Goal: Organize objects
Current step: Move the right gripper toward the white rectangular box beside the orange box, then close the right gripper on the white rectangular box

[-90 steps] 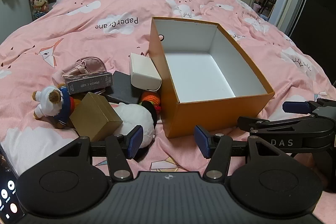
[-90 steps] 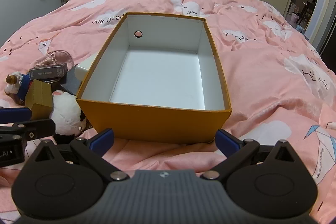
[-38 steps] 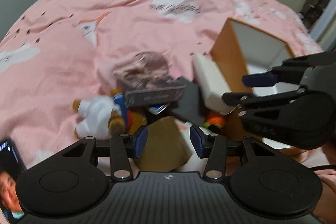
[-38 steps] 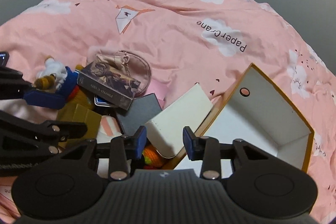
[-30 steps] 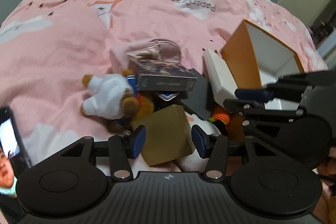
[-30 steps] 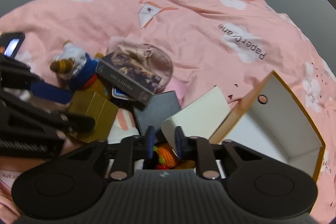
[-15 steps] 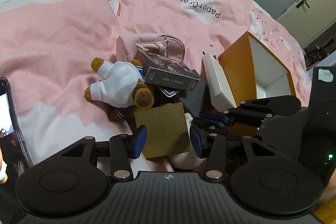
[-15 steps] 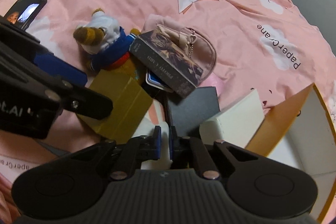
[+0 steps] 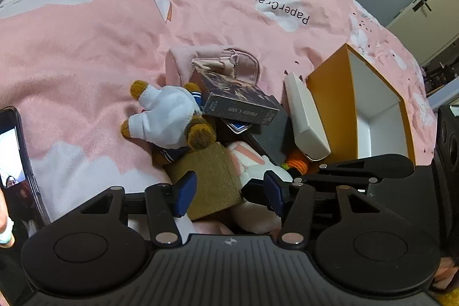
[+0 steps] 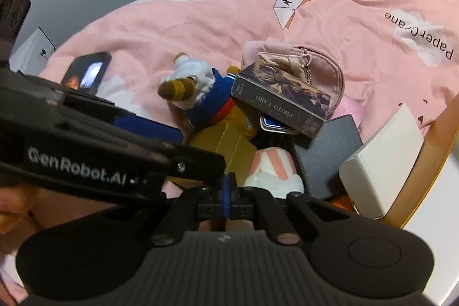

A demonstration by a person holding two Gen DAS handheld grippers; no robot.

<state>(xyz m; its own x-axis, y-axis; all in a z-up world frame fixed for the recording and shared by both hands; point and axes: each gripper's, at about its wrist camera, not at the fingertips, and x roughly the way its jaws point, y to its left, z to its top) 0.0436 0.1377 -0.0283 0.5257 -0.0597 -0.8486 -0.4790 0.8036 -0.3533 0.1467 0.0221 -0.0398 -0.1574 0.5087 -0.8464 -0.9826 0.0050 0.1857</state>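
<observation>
A pile of objects lies on the pink bed beside an open orange box (image 9: 330,85). A gold box (image 9: 212,179) sits between the fingers of my open left gripper (image 9: 229,189); the pads stand on either side of it, not pressed on it. Behind it lie a bear plush (image 9: 166,116), a dark photo card box (image 9: 241,102), a pink pouch (image 9: 243,62), a dark flat box (image 9: 272,134), a white case (image 9: 305,119) and a white plush (image 9: 258,171). My right gripper (image 10: 226,197) is shut with nothing between its pads, just above the white plush (image 10: 272,171) and next to the gold box (image 10: 226,145).
A phone (image 10: 86,73) with a lit screen lies on the bed at the left of the pile. The orange box's white inside (image 9: 373,108) is empty. My left gripper's body crosses the left of the right wrist view. Pink bedding (image 9: 114,33) stretches beyond the pile.
Both grippers have come down over the pile. My right gripper has closed fully. My left gripper has moved forward around the gold box.
</observation>
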